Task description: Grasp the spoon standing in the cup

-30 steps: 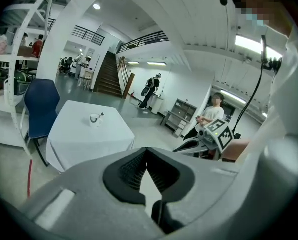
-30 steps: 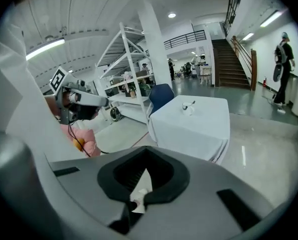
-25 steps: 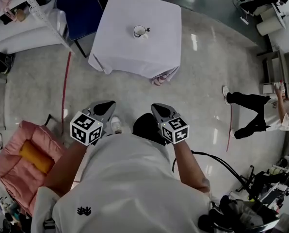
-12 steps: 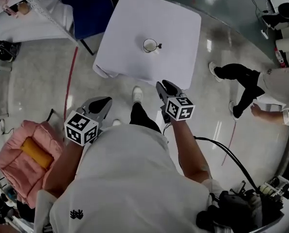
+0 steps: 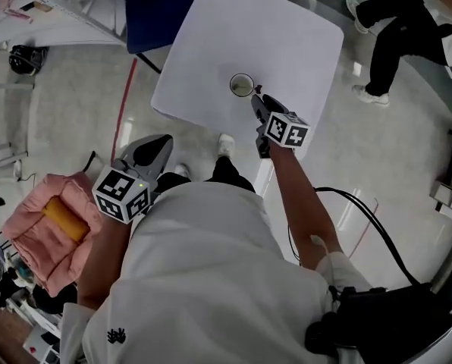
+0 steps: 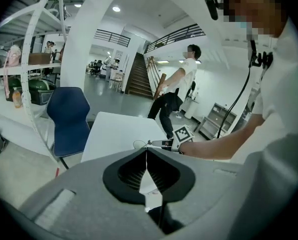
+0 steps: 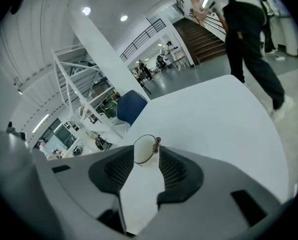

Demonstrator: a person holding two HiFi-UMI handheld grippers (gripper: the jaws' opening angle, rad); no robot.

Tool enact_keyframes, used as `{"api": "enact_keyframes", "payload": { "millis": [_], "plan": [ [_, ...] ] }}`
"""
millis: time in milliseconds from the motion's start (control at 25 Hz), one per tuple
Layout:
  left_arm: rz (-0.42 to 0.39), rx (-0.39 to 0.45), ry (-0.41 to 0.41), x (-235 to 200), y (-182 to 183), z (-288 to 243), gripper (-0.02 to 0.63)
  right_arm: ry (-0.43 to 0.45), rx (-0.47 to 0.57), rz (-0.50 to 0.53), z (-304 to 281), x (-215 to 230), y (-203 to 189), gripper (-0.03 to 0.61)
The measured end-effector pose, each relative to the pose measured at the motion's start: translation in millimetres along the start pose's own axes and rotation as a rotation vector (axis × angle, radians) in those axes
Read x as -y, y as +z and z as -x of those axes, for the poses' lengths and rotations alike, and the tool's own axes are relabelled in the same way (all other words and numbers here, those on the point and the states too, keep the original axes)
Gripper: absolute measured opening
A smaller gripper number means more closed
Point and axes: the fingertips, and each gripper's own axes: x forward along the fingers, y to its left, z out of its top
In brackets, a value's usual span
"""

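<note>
— So, your left gripper (image 5: pixel 153 149) is idling, jaws together. Any risk?
— The spoon (image 7: pixel 157 142) is standing in the cup (image 7: pixel 143 151) on the table (image 5: pixel 287 36). Your right gripper (image 5: pixel 257 103) is opening its jaws just short of it, empty. Nudging the rim risks tipping it.

White-clothed table (image 5: pixel 287 36) on a pale glossy floor (image 5: pixel 59 127). Blue chair (image 5: pixel 146 6) just beside its far-left edge. Red floor line (image 5: pixel 124 112) to the left. Pink cushion (image 5: pixel 25 241) bearing an orange roll (image 5: pixel 63 220), lower left. Person in dark trousers (image 5: pixel 397 29) beyond the right corner.
</note>
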Motion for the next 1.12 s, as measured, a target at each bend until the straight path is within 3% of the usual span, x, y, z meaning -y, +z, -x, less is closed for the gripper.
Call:
{"api": "enact_keyframes", "payload": {
  "millis": [280, 480, 1120],
  "plan": [
    [0.009, 0.018, 0.045, -29, 28, -5, 0.012, -0.016, -0.033, -0.107, -39, 18, 1, 0.162],
    [-0.007, 0.018, 0.042, -48, 38, -5, 0.012, -0.036, -0.048, -0.131, -50, 17, 1, 0.067],
    [-0.082, 0.095, -0.105, -70, 58, 26, 0.012, -0.132, 0.05, 0.15, -3, -43, 39, 0.046]
  ]
}}
